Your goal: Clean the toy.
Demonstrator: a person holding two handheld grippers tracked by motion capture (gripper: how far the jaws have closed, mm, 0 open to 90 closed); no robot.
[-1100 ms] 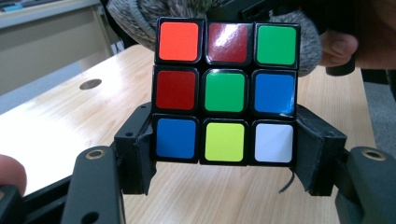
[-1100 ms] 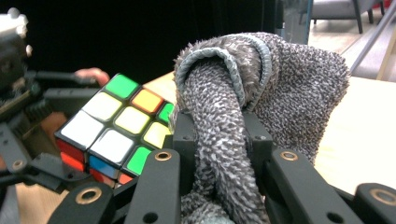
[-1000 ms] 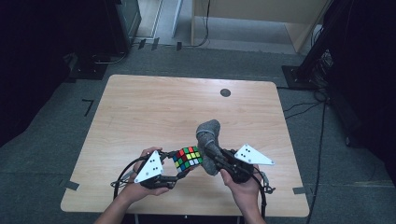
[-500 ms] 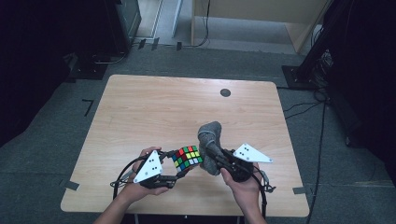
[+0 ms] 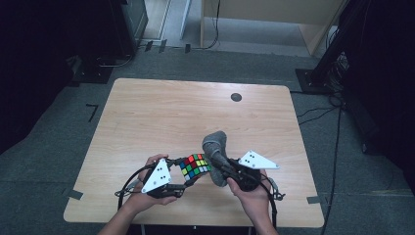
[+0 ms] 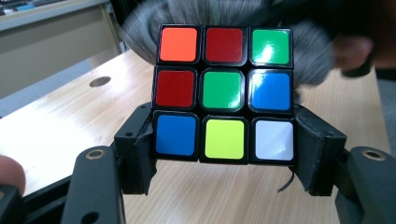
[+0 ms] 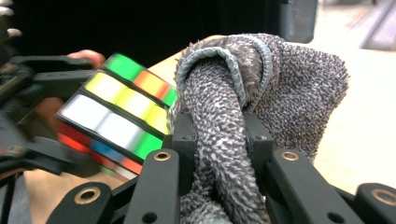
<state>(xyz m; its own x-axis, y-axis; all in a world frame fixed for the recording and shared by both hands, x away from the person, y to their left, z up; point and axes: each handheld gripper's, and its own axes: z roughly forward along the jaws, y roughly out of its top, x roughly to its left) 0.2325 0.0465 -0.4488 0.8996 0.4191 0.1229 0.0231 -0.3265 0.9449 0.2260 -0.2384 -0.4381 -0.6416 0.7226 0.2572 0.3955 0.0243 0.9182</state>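
**Cube and cloth meet above the near edge**

Here is the left tool (image 5: 188, 178) — its jaws are clamped on the puzzle cube (image 5: 195, 165), one pad on each side of the bottom row, as the left gripper view shows. The cube (image 6: 225, 92) faces that camera squarely: orange, red, green across the top; red, green, blue through the middle; blue, yellow, white along the bottom. It is held clear above the tabletop (image 5: 161, 117), over the near edge, well apart from the dark round spot (image 5: 236, 97) towards the far side.

Just to the right of the cube sits the right tool (image 5: 221, 171), and its jaws are pinched on a grey cloth (image 5: 216, 147). In the right gripper view the cloth (image 7: 224, 140) runs as a thick roll between the two black jaws, with a hemmed fold curling over on top and a looser flap spreading out to the right.

The cloth presses right up against the cube — in the high view its bunched grey bulk rises just beside and behind the cube's right edge. Both hands, the left hand (image 5: 147, 186) and the right hand (image 5: 252, 198), grip their handles at the near edge of the tabletop.
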